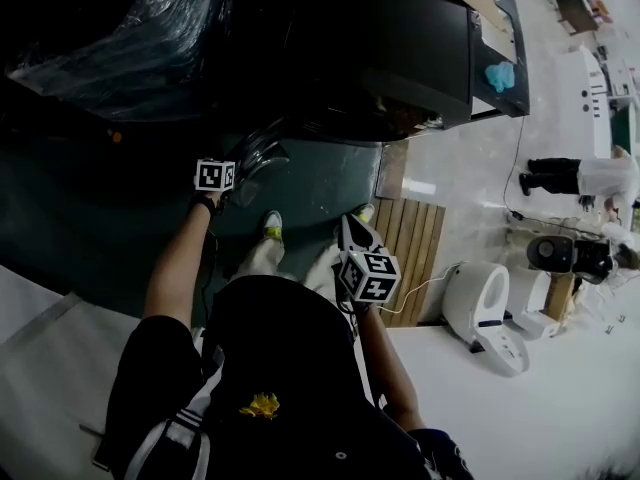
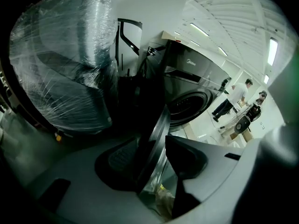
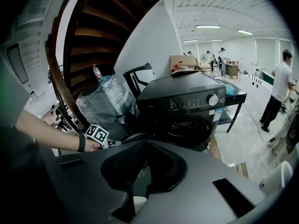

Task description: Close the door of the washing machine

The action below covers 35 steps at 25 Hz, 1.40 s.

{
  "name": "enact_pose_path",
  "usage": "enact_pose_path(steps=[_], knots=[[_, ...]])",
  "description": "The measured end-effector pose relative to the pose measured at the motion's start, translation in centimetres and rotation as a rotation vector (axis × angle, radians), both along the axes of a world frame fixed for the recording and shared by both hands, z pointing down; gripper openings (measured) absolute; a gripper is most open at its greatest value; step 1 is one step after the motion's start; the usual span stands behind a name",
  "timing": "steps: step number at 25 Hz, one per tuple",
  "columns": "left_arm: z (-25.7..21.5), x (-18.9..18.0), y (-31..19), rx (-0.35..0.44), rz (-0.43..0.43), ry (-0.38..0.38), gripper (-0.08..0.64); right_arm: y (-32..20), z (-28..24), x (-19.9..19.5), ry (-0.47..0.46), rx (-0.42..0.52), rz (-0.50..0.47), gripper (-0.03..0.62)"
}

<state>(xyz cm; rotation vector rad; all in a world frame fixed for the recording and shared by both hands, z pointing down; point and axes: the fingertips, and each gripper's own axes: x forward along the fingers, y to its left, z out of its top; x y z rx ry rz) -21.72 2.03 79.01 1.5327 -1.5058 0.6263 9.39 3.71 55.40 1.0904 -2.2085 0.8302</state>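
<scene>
The dark front-loading washing machine (image 1: 400,48) stands ahead, its drum opening (image 3: 187,125) uncovered. Its round door (image 1: 265,150) hangs swung out to the left. In the left gripper view the door's rim (image 2: 156,143) runs edge-on between the two jaws, which press on it from both sides. My left gripper (image 1: 240,168) is shut on that rim, its marker cube (image 3: 98,134) showing beside the door (image 3: 133,138). My right gripper (image 1: 347,226) hovers lower right of the door, apart from it, fingers together and holding nothing (image 3: 140,171).
A bulky plastic-wrapped object (image 1: 130,38) stands left of the machine. A wooden pallet (image 1: 410,248) lies on the floor at the right, with a white toilet (image 1: 480,303) beyond. A cardboard box (image 3: 182,63) sits on the machine. A person (image 1: 590,178) stands further right.
</scene>
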Motion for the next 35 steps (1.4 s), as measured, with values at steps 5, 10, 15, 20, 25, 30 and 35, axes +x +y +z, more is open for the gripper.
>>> enact_pose_path(steps=[5,10,15,20,25,30,35], knots=[[0.1,2.8,0.9,-0.015,0.037,0.022,0.19,0.6,0.7,0.5,-0.015,-0.015,0.014,0.025],[0.3,5.7,1.5,-0.03,0.051,0.062,0.192,0.9,1.2,0.3,-0.023,-0.028,0.012,0.025],[0.5,8.9,2.2,-0.038,0.097,0.096,0.199,0.6,1.6,1.0,-0.023,-0.03,0.033,0.025],[0.4,11.9,2.3,-0.051,0.106,0.12,0.201,0.2,1.9,2.4,-0.022,-0.043,0.051,0.025],[0.9,14.4,2.2,-0.073,0.109,0.137,0.201,0.1,2.3,3.6,-0.02,-0.059,0.062,0.025],[1.0,16.6,1.5,-0.09,0.113,0.136,0.202,-0.4,2.6,4.2,-0.06,-0.091,0.083,0.025],[0.9,18.7,1.1,-0.108,0.12,0.156,0.206,-0.5,3.2,4.4,-0.062,-0.103,0.081,0.025]])
